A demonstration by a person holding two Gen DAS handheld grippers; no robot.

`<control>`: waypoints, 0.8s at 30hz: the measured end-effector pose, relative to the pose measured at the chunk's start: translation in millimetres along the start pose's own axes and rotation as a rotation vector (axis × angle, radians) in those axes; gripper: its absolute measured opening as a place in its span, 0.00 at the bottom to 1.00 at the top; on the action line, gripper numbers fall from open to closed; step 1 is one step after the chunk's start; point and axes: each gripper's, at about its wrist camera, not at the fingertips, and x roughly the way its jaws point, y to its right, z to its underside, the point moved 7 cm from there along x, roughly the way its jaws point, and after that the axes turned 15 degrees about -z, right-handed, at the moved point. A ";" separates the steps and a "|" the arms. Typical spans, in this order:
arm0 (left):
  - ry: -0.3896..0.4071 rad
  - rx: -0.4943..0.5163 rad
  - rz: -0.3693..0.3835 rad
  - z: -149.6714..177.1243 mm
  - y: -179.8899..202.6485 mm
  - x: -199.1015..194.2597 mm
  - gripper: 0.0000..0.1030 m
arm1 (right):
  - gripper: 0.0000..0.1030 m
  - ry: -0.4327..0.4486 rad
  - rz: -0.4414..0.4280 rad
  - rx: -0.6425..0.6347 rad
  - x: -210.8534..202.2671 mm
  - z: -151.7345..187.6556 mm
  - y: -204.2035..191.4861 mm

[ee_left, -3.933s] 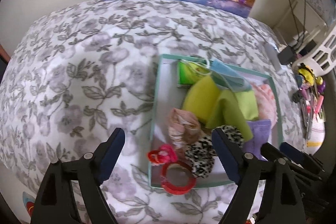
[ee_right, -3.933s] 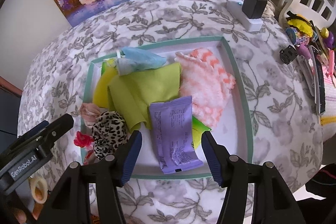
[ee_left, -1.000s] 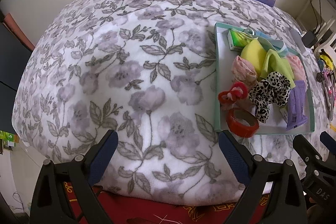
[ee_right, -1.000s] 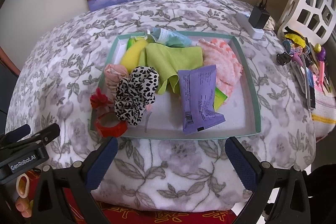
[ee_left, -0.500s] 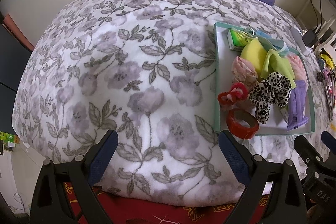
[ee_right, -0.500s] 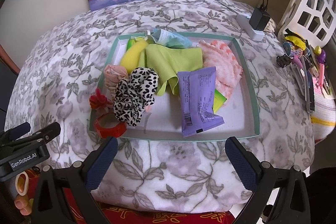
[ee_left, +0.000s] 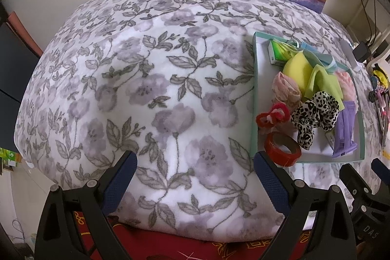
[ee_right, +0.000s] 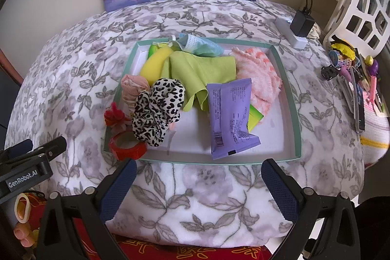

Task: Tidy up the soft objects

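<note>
Teal-rimmed tray [ee_right: 287, 79] on flowered blanket [ee_left: 151, 79], holding leopard scrunchie [ee_right: 158, 111], green cloth [ee_right: 204, 70], purple packet [ee_right: 231, 113], red tape roll [ee_right: 126, 145] at its corner, left claw [ee_left: 195, 177] and right claw [ee_right: 198, 183] both wide, empty, short of the tray

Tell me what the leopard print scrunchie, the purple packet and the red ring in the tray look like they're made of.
Leopard print scrunchie: soft gathered fabric, matte, bunched in folds. Purple packet: thin plastic film, likely, slightly glossy with crimped ends and printed text. Red ring: looks like a tape roll, shiny red outside, brownish cardboard-like core.
</note>
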 end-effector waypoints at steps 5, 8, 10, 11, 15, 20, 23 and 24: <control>0.003 0.001 -0.003 -0.3 -1.0 -0.4 0.94 | 1.00 0.000 0.000 -0.001 -0.1 -0.2 -0.2; 0.004 0.001 -0.004 -0.4 -1.5 -1.0 0.94 | 1.00 0.000 0.001 -0.001 0.1 -0.1 -0.5; 0.004 0.000 -0.006 -0.4 -1.9 -0.8 0.94 | 1.00 0.000 0.001 -0.001 0.1 -0.1 -0.7; 0.003 0.000 -0.007 -0.5 -2.3 -1.0 0.94 | 1.00 0.000 0.001 -0.001 0.1 -0.2 -0.7; 0.008 -0.011 -0.008 -1.9 -4.6 -3.1 0.94 | 1.00 0.000 0.001 -0.001 0.2 -0.1 -1.1; 0.009 -0.019 -0.007 -2.6 -5.9 -4.1 0.94 | 1.00 0.000 0.002 0.000 0.3 0.0 -1.4; 0.010 -0.018 -0.006 -2.8 -6.1 -4.0 0.94 | 1.00 0.000 0.002 0.000 0.3 0.0 -1.5; 0.009 -0.018 -0.006 -2.6 -6.2 -4.0 0.94 | 1.00 0.000 0.002 0.000 0.3 0.0 -1.5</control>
